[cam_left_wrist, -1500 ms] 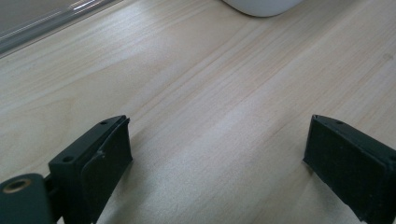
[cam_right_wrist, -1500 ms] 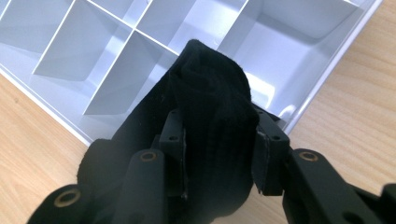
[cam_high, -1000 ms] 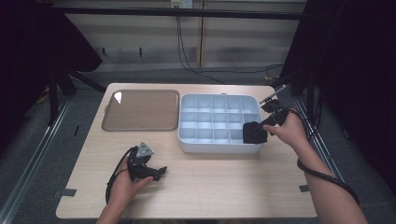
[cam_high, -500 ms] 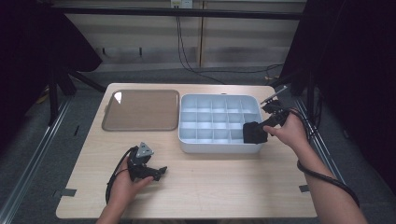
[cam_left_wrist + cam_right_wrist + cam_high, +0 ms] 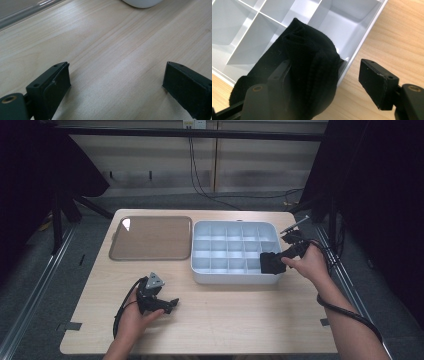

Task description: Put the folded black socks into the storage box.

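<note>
I have the right gripper [image 5: 324, 82] at the near right corner of the white divided tray [image 5: 202, 252]; its jaws have just been opening and stand spread, one pad against the black folded cloth [image 5: 304, 65], the other clear, so the cloth rests in that corner compartment. My left gripper [image 5: 115, 85] idles on the table [image 5: 120, 42], jaws wide and empty. Count: one cloth, one divided tray, one brown flat tray [image 5: 150, 237].
</note>
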Available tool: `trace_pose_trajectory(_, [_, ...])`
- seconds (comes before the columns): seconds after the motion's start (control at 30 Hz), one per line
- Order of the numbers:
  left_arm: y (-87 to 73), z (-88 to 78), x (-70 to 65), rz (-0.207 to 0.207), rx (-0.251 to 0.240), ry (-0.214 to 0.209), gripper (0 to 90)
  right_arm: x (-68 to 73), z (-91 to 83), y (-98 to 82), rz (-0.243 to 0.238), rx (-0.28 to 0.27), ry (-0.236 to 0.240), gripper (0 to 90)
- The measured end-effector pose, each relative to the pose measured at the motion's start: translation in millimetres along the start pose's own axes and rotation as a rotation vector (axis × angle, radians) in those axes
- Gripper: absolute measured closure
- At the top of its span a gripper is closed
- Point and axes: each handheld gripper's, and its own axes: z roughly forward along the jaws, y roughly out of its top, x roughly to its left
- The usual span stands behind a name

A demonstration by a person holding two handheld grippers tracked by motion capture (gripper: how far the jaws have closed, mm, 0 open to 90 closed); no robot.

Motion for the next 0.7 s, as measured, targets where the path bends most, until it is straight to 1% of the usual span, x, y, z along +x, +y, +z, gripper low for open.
trace_pose_trajectory(0.17, [0.0, 0.1, 0.0, 0.0, -0.001, -0.001, 6.7, 2.6, -1.0, 3.1, -0.018, 0.019, -0.017, 29.8])
trace_pose_trajectory(0.2, [0.0, 0.1, 0.0, 0.0, -0.001, -0.001, 6.7, 2.5, -1.2, 3.4, -0.022, 0.019, -0.017, 29.8])
trace_pose_trajectory(0.23, [0.0, 0.0, 0.0, 0.0, 0.0, 0.0, 6.7, 2.9, -1.9, 3.7, -0.017, 0.021, -0.013, 29.8])
trace_pose_trajectory(0.3, [-0.1, 0.2, 0.1, -0.001, -0.003, -0.002, 6.7, 3.2, -3.6, 4.2, -0.011, 0.02, -0.01, 29.7])
trace_pose_trajectory(0.43, [0.0, 0.1, 0.0, 0.0, -0.001, -0.001, 6.7, 3.9, -7.3, 5.6, -0.021, 0.009, -0.015, 28.5])
trace_pose_trajectory(0.6, [-0.1, 0.0, -0.2, -0.002, 0.001, 0.0, 6.7, 6.0, -10.9, 8.6, -0.031, 0.026, -0.019, 28.0])
trace_pose_trajectory(0.67, [-0.1, 0.1, -0.1, -0.003, -0.001, -0.002, 6.7, 7.0, -13.1, 10.3, -0.043, 0.029, -0.021, 28.0])
trace_pose_trajectory(0.7, [-0.1, 0.2, 0.0, -0.002, -0.002, -0.001, 6.7, 8.1, -14.4, 11.0, -0.039, 0.037, -0.024, 28.0])
